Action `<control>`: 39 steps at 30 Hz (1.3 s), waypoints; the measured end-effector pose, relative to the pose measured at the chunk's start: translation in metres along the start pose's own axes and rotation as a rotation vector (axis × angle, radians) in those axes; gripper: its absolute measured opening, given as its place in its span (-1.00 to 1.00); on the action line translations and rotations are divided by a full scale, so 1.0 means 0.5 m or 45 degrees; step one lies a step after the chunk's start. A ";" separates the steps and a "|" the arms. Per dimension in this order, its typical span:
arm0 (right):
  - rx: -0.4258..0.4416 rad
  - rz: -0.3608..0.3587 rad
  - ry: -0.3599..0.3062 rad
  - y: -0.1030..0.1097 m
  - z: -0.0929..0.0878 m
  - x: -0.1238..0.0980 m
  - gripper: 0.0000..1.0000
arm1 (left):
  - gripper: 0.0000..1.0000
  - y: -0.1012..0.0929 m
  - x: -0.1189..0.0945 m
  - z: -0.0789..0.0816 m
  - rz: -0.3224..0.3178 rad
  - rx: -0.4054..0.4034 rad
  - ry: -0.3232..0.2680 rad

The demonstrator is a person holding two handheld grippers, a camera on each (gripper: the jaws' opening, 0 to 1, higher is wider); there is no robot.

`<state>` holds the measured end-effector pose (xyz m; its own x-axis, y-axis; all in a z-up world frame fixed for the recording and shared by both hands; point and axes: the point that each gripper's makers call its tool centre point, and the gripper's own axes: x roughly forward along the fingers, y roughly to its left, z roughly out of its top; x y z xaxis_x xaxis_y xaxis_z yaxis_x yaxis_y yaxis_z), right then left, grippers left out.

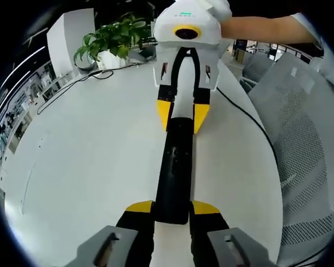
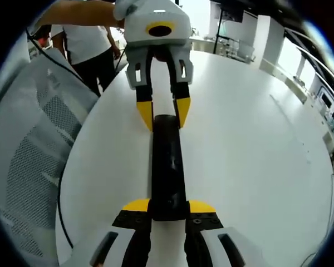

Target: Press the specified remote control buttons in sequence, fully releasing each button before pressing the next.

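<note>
A long black remote control (image 1: 175,167) lies lengthwise over the white round table (image 1: 89,156), held at both ends. In the left gripper view my left gripper (image 1: 172,208) is shut on the near end, its yellow-tipped jaws pressed against the remote's sides. My right gripper (image 1: 182,118) faces it from the far side and is shut on the other end. The right gripper view mirrors this: the right gripper (image 2: 170,207) clamps the near end of the remote (image 2: 167,161), and the left gripper (image 2: 164,114) clamps the far end. The buttons are too dark to make out.
A potted plant (image 1: 114,39) stands at the table's far edge with a black cable (image 1: 250,117) running along the rim. A grey mesh chair (image 1: 306,139) sits beside the table. A person in a white shirt (image 2: 83,41) stands behind the chair (image 2: 39,144).
</note>
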<state>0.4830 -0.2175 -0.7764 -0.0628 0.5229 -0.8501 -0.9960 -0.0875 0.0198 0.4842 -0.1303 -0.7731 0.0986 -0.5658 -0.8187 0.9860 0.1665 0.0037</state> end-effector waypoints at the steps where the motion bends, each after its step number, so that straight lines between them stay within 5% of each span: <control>1: 0.003 0.000 -0.002 0.000 -0.001 0.001 -0.61 | -0.55 0.000 0.000 0.000 0.000 -0.001 -0.001; 39: -0.012 -0.010 0.012 -0.007 0.000 0.003 -0.60 | -0.58 0.001 0.000 0.002 -0.005 0.069 -0.013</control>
<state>0.4861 -0.2165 -0.7776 -0.0541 0.5153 -0.8553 -0.9958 -0.0913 0.0080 0.4847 -0.1312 -0.7726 0.0957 -0.5747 -0.8127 0.9922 0.1205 0.0316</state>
